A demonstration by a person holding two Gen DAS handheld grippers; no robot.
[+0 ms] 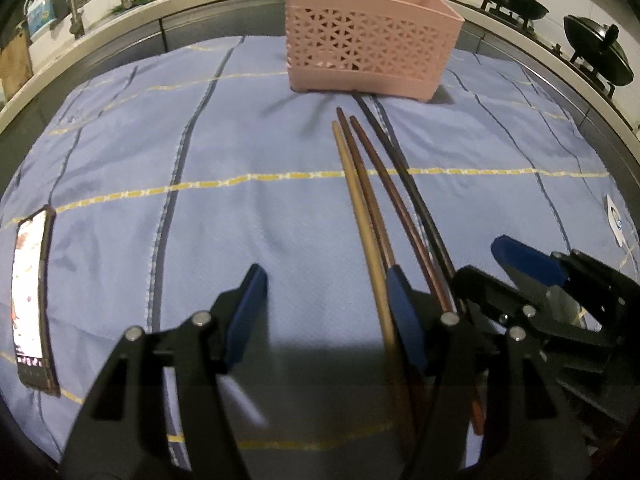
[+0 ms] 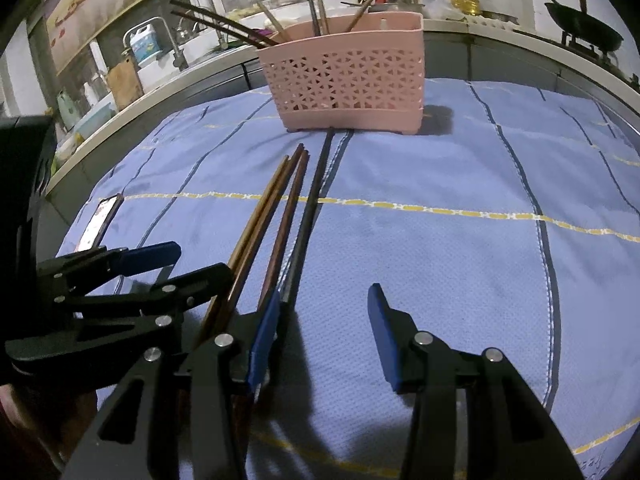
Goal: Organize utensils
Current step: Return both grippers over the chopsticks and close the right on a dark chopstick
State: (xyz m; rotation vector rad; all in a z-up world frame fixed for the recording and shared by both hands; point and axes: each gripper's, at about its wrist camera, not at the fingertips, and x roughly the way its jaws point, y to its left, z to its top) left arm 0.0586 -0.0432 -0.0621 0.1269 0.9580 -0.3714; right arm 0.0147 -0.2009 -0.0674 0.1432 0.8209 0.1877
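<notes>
Blue cloth (image 1: 260, 200) with yellow and dark stripes covers the work surface, and a kitchen counter with a sink tap curves across the upper left of both views.

Starting at the far left of the left wrist view, a lit phone (image 1: 34, 300) lies flat on the cloth. Low in the frame, the left gripper (image 1: 324, 316) stands with its blue-padded jaws moderately wide apart and nothing between them but bare cloth. Its right-hand finger sits over the near ends of four loose chopsticks; whether it touches them cannot be told. Going rightward, they are a pale chopstick (image 1: 356, 200), two reddish-brown chopsticks (image 1: 376, 184), and a black chopstick (image 1: 404, 176), all lying close alongside one another and running up the frame toward the pink basket (image 1: 372, 52). The basket stands upright at top centre on the cloth, with more chopsticks already standing in it; the black one's far tip reaches the basket's foot. At the lower right the right gripper (image 1: 532, 264) shows from the side.

In the right wrist view, the left gripper (image 2: 160, 264) appears at the lower left, beside the same bundle of chopsticks. The right gripper (image 2: 324, 320) holds its jaws partly open over empty cloth, gripping nothing; its left finger lies just beside the black chopstick (image 2: 316, 196). A wok (image 2: 584, 32) rests on the stove at the upper right.
</notes>
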